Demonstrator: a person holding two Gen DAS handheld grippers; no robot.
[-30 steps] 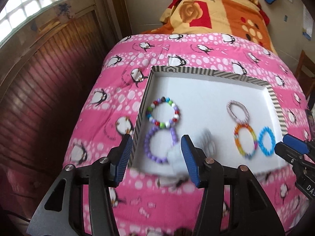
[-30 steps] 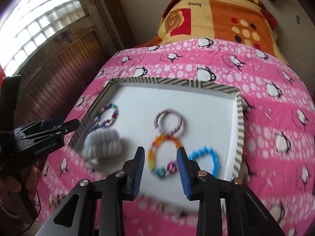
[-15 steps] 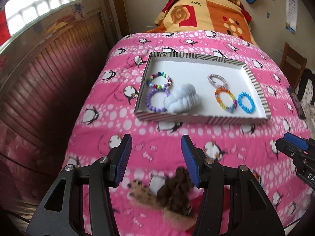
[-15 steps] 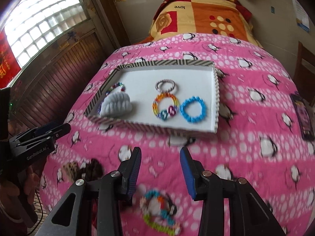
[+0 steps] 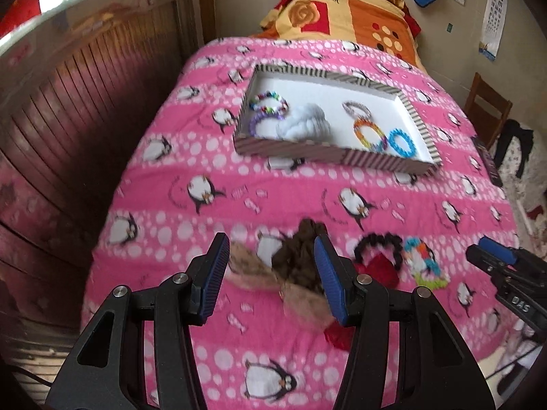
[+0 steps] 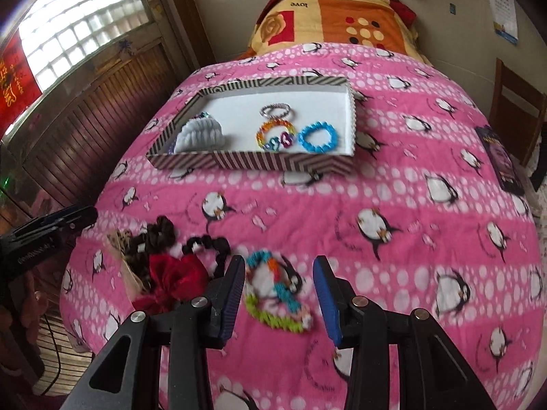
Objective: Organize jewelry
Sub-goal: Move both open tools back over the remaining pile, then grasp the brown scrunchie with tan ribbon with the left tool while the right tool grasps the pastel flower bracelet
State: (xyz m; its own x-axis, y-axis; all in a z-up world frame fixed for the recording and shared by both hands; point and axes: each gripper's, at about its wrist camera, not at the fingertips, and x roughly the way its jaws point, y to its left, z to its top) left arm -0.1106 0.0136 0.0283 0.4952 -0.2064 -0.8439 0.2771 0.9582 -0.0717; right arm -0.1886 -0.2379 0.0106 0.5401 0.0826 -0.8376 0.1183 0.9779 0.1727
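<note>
Both cams sit just behind their own claws, pitched steeply down at the pink bedspread (image 5: 239, 157), facing the headboard end. Left claw (image 5: 271, 271) view: loose scrunchies (image 5: 301, 256) close, between the fingers; striped tray (image 5: 328, 152) well beyond the tips. Right claw (image 6: 278, 288) view: multicolour bracelet (image 6: 277, 294) close, between the fingers; same tray (image 6: 253, 162) far ahead. Shared: tray, scrunchie pile, bedspread, far pillow. Each claw shows at the other frame's edge.
</note>
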